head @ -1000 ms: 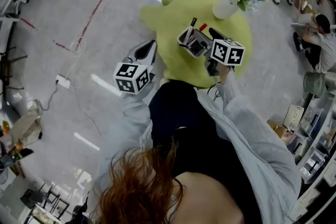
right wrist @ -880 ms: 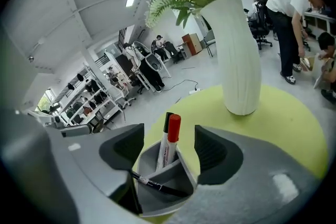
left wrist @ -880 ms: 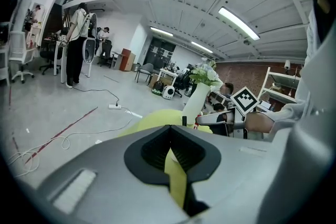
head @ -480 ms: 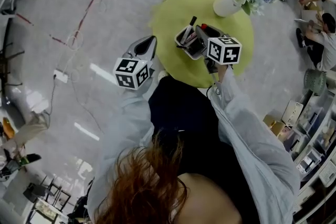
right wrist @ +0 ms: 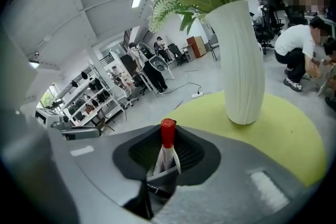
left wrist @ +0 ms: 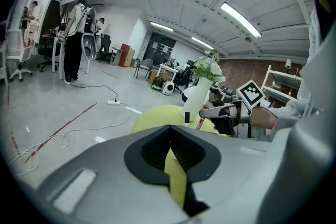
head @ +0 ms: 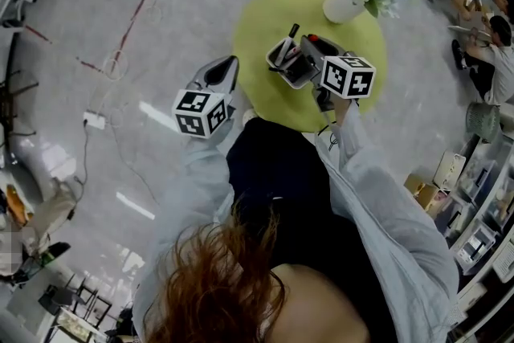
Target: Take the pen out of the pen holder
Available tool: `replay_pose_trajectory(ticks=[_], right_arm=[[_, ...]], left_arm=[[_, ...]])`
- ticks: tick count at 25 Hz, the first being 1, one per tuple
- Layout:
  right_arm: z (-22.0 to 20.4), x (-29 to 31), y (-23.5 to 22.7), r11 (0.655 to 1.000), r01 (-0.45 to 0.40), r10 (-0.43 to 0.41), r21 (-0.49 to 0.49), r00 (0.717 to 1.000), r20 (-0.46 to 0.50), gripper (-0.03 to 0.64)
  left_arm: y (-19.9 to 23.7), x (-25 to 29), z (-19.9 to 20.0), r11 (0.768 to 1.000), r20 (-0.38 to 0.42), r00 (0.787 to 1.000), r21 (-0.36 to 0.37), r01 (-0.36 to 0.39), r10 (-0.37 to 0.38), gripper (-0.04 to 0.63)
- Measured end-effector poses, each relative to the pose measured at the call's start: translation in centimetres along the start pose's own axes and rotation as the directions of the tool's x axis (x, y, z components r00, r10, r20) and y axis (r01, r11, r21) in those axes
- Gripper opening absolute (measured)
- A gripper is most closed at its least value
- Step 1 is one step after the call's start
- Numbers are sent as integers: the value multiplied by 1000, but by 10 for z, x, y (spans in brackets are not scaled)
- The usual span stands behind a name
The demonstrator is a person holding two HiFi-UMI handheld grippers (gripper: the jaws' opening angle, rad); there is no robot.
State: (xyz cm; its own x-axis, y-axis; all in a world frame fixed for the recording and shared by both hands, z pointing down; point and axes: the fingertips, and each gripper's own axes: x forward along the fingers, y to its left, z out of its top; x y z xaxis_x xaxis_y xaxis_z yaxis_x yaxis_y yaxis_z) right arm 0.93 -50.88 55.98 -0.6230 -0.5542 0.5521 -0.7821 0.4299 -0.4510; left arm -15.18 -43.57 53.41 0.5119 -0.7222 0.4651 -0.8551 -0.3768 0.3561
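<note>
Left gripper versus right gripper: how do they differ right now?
The left gripper is shut on nothing; the right gripper has just been closing on the red-capped pen and grips it. Left hangs beside the yellow-green round table; right sits over it. Both face the table.

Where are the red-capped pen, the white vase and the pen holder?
red-capped pen (right wrist: 167,139): right gripper view, on its red cap.
white vase (right wrist: 242,60): right gripper view, on its ribbed body.
pen holder (head: 297,78): head view, on its near wall.
</note>
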Motion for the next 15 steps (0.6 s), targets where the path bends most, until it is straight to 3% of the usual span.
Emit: replay_pose_trajectory(ticks=[15], right_arm=[[27, -50, 24, 999, 36, -30, -39, 989, 144, 72]], left_arm=[[-22, -31, 11, 996, 40, 999, 91, 25, -28, 18]])
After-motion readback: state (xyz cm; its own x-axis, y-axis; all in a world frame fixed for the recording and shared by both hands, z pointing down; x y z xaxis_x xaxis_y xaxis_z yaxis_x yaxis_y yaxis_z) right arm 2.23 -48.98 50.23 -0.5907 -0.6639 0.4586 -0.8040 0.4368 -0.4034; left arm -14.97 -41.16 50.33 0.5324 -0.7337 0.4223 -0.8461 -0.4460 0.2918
